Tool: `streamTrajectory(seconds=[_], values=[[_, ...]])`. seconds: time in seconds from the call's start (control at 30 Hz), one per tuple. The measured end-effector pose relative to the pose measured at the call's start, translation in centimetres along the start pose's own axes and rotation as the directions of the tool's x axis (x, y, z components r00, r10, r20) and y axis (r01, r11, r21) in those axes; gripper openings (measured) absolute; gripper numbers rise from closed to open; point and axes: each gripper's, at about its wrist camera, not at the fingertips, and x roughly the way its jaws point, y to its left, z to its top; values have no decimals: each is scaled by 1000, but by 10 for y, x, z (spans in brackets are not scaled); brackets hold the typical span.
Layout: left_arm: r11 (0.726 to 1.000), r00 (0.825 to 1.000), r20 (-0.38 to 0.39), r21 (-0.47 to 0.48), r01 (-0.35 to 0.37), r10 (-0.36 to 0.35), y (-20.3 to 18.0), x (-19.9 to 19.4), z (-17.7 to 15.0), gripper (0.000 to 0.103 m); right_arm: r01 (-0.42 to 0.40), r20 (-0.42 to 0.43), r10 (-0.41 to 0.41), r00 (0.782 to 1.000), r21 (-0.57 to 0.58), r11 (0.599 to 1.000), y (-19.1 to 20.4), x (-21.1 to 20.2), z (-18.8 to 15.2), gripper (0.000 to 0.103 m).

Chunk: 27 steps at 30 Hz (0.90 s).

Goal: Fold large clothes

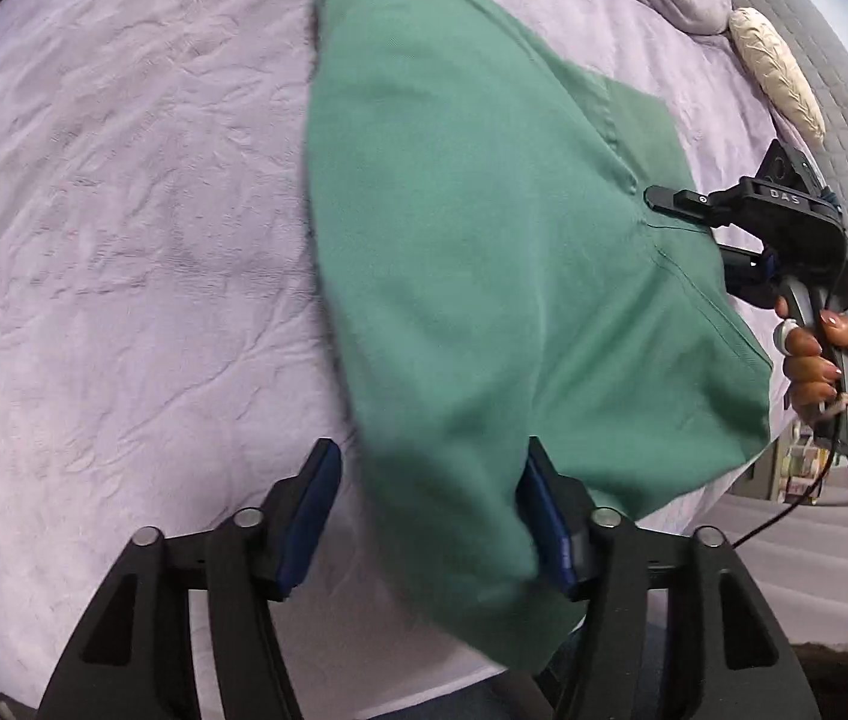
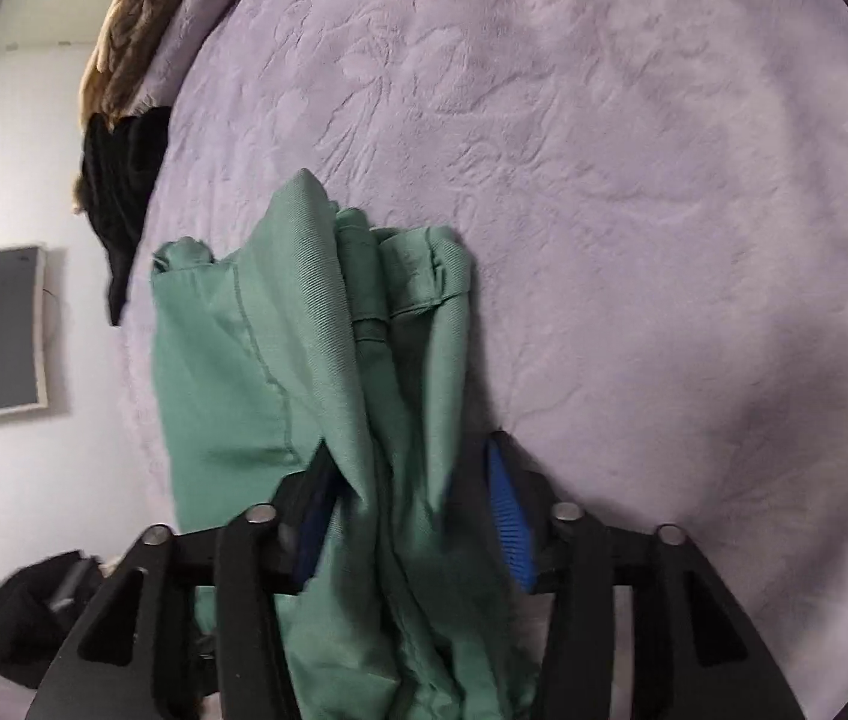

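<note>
We see a green garment (image 1: 484,276) spread over a lilac bedspread (image 1: 123,240), its cloth hanging loose between both grippers. Our left gripper (image 1: 430,516) stands apart, pads not pressing; our right gripper (image 2: 411,510), held by a hand (image 1: 826,360), stands apart too.

light: soft, even, indoor | shadow: dark patch on bedspread (image 2: 832,384) at right | blur: cloth (image 1: 484,300) near jaws | edges: fisheye-bent, black-vignetted
</note>
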Motion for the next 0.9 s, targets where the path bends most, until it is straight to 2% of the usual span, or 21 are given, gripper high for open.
streamTrajectory(seconds=[0.07,0.1,0.17,0.23,0.3,0.4,0.43,0.47,0.57,0.6,0.67,0.73,0.9], values=[[999,1000,8,34,-29,29,-3,-12,-3,63,80,33,-79,996,-49,996,14,-16,-5,59],[998,999,15,38,-41,40,-8,-17,-1,63,95,45,-92,995,-70,993,21,-26,-8,59],[997,998,31,32,-64,63,-6,-30,-2,63,51,43,-47,998,-103,993,31,-44,-16,59],[997,996,56,19,-75,74,-2,-41,-4,63,-32,-4,31,1000,-129,991,45,-54,-31,59],[997,994,80,7,-80,79,-9,-46,4,63,-80,-56,72,996,-156,985,53,-58,-52,59],[995,991,95,7,-97,96,-28,-39,18,63,-65,-132,41,990,-186,980,59,-47,-84,57],[995,991,92,9,-101,99,-26,-39,17,63,-33,-148,4,989,-193,981,58,-41,-92,35],[995,992,78,13,-103,101,-28,-35,18,63,9,-155,-41,987,-203,979,55,-35,-99,5],[989,988,58,38,-143,141,-39,-17,18,63,108,-132,-130,983,-163,981,31,-29,-110,5],[986,986,46,47,-159,157,-41,-10,15,63,107,-130,-124,984,-130,986,24,-27,-108,5],[988,989,39,42,-146,145,-38,-5,7,63,107,-133,-115,984,-67,992,7,-22,-108,5],[989,989,38,25,-144,143,-36,-2,5,72,115,-130,-122,984,-62,991,0,-17,-109,5],[983,984,50,51,-175,173,-41,7,0,73,119,-118,-125,985,-52,992,-13,-6,-116,3]])
